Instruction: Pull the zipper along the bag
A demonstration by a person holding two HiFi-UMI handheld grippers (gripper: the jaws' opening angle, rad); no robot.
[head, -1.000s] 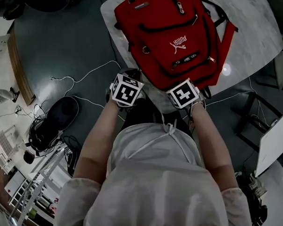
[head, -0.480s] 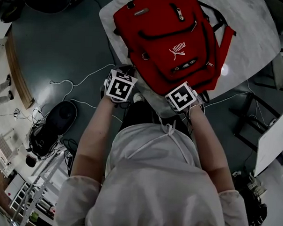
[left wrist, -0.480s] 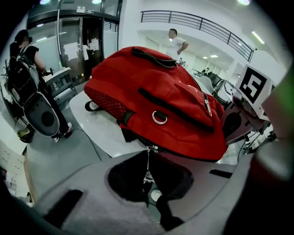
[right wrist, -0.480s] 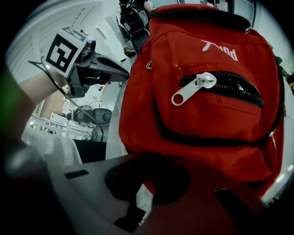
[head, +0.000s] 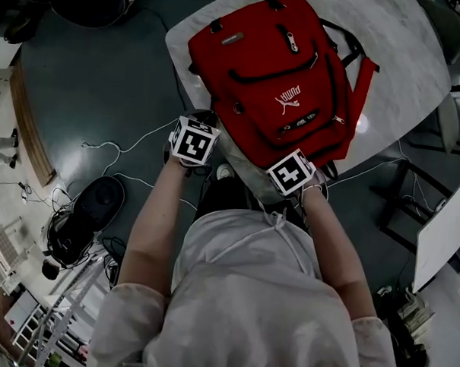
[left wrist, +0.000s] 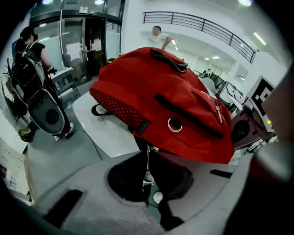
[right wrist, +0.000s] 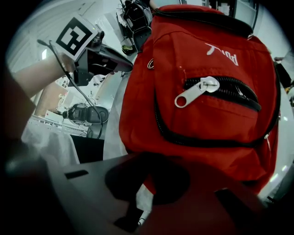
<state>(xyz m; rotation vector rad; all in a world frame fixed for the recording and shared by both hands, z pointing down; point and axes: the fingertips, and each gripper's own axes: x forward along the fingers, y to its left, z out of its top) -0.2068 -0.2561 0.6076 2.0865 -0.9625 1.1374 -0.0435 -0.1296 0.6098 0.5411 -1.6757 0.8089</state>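
Observation:
A red backpack point(head: 280, 75) lies flat on a white table point(head: 402, 65), its bottom edge toward me. My left gripper point(head: 205, 144) is at the bag's lower left corner. In the left gripper view its jaws point(left wrist: 148, 181) are shut on a thin metal zipper pull point(left wrist: 148, 172) that hangs from the slider under the red backpack point(left wrist: 156, 96). My right gripper point(head: 291, 170) is at the bag's bottom edge. In the right gripper view, my right gripper point(right wrist: 147, 183) is shut on a fold of the red backpack point(right wrist: 202, 119). A silver pull point(right wrist: 190, 94) lies on the front pocket zipper.
The table's near edge runs just under both grippers. White cables point(head: 118, 136) and a black bag point(head: 88, 211) lie on the floor to the left, and a dark chair frame point(head: 412, 202) stands to the right. A person with a backpack point(left wrist: 32, 69) stands behind the table.
The left gripper has shifted a little left and away along the bag's corner. The right gripper has drawn slightly back toward me. Both grips look unchanged.

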